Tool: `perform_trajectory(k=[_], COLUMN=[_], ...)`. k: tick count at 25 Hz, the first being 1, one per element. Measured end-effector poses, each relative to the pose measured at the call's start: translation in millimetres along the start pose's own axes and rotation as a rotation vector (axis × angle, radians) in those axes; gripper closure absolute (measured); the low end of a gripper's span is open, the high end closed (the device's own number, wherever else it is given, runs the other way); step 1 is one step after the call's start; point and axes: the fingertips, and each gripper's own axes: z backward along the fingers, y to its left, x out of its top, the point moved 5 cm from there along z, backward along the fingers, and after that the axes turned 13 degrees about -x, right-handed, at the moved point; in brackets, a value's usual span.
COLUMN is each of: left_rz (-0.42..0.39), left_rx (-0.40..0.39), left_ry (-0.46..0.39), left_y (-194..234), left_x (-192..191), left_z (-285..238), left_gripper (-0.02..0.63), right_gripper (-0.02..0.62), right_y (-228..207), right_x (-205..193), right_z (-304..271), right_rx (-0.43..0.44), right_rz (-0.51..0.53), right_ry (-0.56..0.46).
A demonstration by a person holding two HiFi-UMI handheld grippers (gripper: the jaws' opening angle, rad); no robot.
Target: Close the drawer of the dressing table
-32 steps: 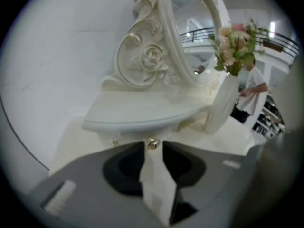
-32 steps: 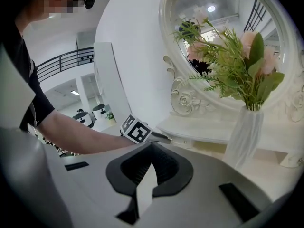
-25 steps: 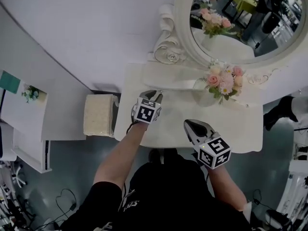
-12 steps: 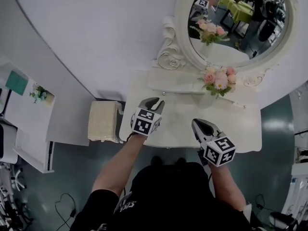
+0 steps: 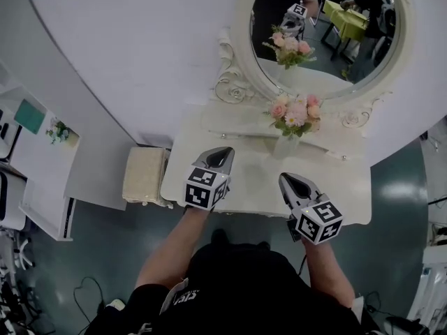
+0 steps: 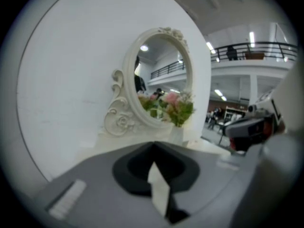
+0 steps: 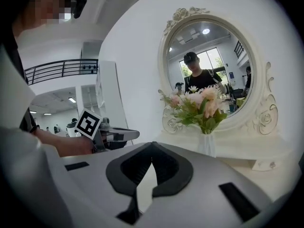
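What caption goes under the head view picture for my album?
Left claw, just closed on nothing, and shut right claw hover over the white dressing table, before flowers and mirror.

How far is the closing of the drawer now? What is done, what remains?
Done, it seems: the drawer under the mirror looks flush. In hand: nothing; the left gripper and right gripper are shut and empty above the table. Left: probably nothing.

Pink flower bouquet (image 5: 295, 112), cream stool (image 5: 144, 176) on dark floor (image 5: 401, 187), white shelf (image 5: 49, 173)
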Motion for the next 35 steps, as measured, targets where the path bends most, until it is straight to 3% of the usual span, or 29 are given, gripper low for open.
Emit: perform_trajectory(k=[7, 17, 21, 28, 35], left_rz=[0.013, -0.058, -0.073, -0.121, -0.095], left_rx=[0.011, 0.02, 0.045, 0.024, -0.002], left_ry=[-0.053, -0.116, -0.19, -0.189, -0.21], left_y=[-55, -114, -117, -111, -106], left_x=[25, 63, 79, 95, 97], left_z=[-3, 1, 12, 7, 3], left_gripper=[0.595, 0.595, 0.597, 0.597, 0.597], right_gripper=[0.601, 0.601, 0.601, 0.603, 0.604], right_y=[-40, -66, -76, -87, -87], right_x=[14, 46, 60, 67, 69], right_z=[34, 69, 85, 106, 108], right_rx=[0.014, 0.021, -0.028, -0.08, -0.12], right_rz=[0.023, 0.075, 0.064, -0.033, 0.075], right_ry=[-0.068, -0.149, -0.221, -0.299, -0.292])
